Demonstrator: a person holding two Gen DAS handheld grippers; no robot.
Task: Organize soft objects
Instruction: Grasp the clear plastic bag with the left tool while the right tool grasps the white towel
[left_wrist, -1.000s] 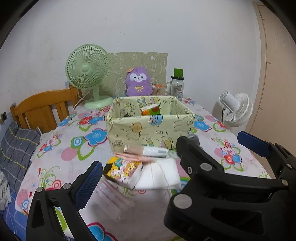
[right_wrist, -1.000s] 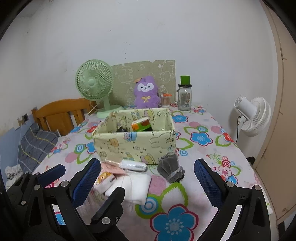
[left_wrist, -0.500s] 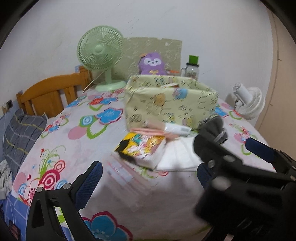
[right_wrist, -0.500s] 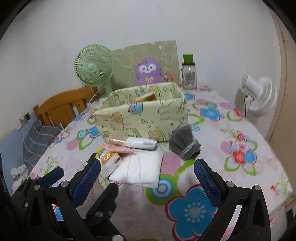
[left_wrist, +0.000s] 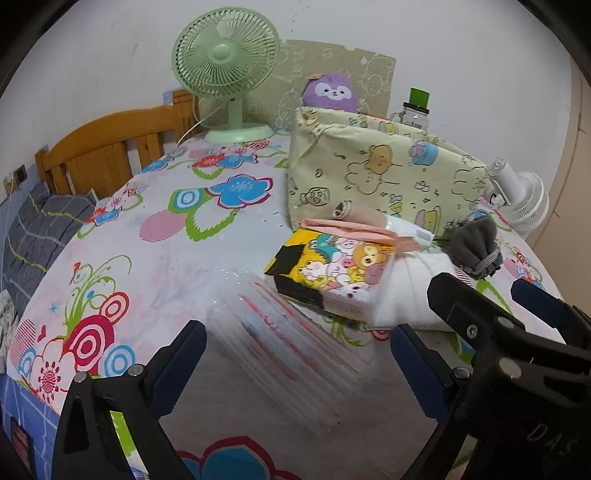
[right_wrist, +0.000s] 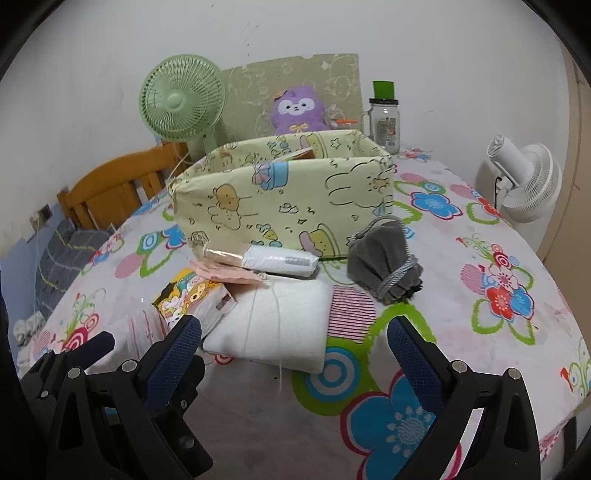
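The left gripper (left_wrist: 295, 363) hangs low over the near edge of the table, its blue-padded jaws spread wide with nothing between them; a clear plastic packet with red print (left_wrist: 291, 343) lies flat on the flowered tablecloth (left_wrist: 147, 258) in the gap ahead. The right gripper (right_wrist: 293, 349) is likewise spread and empty, poised just in front of a folded white cloth (right_wrist: 280, 325) with a loose thread across it.

Left of that cloth, touching it, sits a yellow cartoon-printed tissue pack (right_wrist: 195, 295). A folded pink cloth (right_wrist: 225, 273) rests on the far edge of the pack, and beyond it a roll (right_wrist: 262, 258) — beige at its left end, white-wrapped on the right — lies against the front wall of the fabric storage box (right_wrist: 284, 199). A grey drawstring pouch (right_wrist: 384, 264) sits to the right of the roll, near the box's right front corner, apart from the white cloth.

The box is pale yellow with cartoon animals; something orange peeks over its rim. Behind it stand a green desk fan (right_wrist: 181, 101) at far left, a purple plush toy (right_wrist: 297, 109), and a clear jar with a green lid (right_wrist: 384, 116). A white fan (right_wrist: 524, 184) stands off the table's right side, a wooden headboard (left_wrist: 110, 155) to the left.
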